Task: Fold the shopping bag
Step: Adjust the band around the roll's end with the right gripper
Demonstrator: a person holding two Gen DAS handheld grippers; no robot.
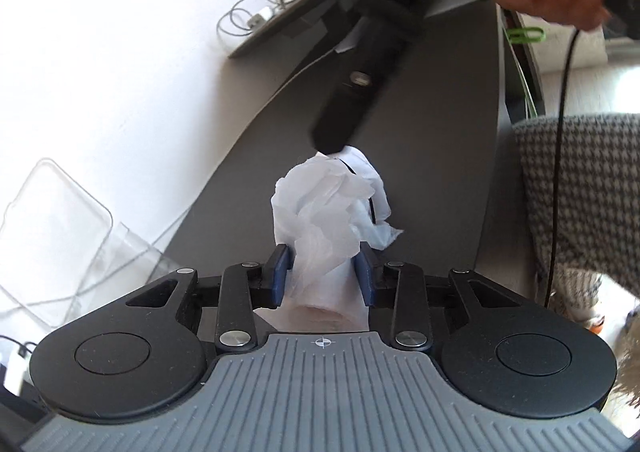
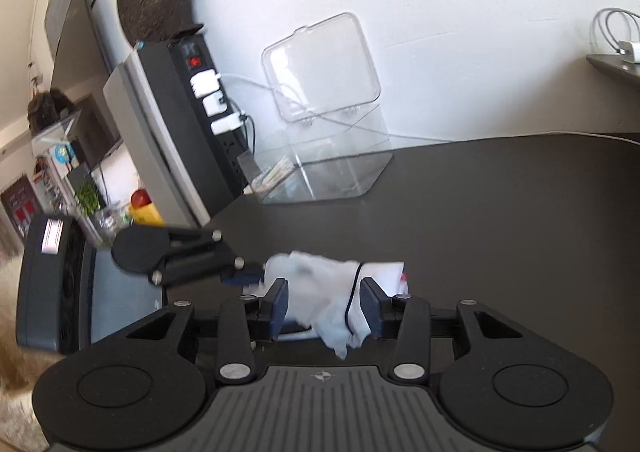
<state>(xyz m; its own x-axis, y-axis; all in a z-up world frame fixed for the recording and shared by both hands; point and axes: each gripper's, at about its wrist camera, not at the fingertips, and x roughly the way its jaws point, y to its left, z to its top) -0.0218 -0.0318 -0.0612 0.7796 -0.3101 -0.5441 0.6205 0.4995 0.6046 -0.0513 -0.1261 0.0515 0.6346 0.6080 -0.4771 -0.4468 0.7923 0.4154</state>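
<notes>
A: Entry. The shopping bag [image 1: 332, 212], white and thin, is bunched into a crumpled roll above the dark table [image 1: 440, 132]. Agree?

B: Agreed. From the right wrist view the same bag [image 2: 316, 284] lies low over the tabletop [image 2: 500, 204], one flatter white end toward the right, and a thin black line curving across it.

A: Left gripper [image 1: 325, 274]: the roll runs between its two blue pads [image 1: 280, 272]. Both pads touch the plastic at the sides, so I note it as clamped on the bag.

B: Noted. In the right wrist view that left gripper [image 2: 250, 270] comes in from the left, its tip at the end of the bundle.

A: Right gripper [image 2: 324, 302]: the bag passes between its fingers. Its pads [image 2: 280, 304] stand apart, with a clear gap on the left side. I record it as parted, not pressing the bag.

B: From the left wrist view the right gripper [image 1: 328, 146] reaches down from above, its dark tip at the far end of the roll. A hand [image 1: 560, 0] holds its grip at the top right. The picture is blurred there.

A: Surroundings. A clear plastic box [image 2: 320, 172] with its lid up stands at the table's far edge by the white wall [image 2: 440, 12]. A black power strip [image 2: 208, 92] with white plugs leans beside it.

B: Also a houndstooth fabric [image 1: 580, 192] at the right of the table, with a black cable [image 1: 560, 132] hanging in front of it.
</notes>
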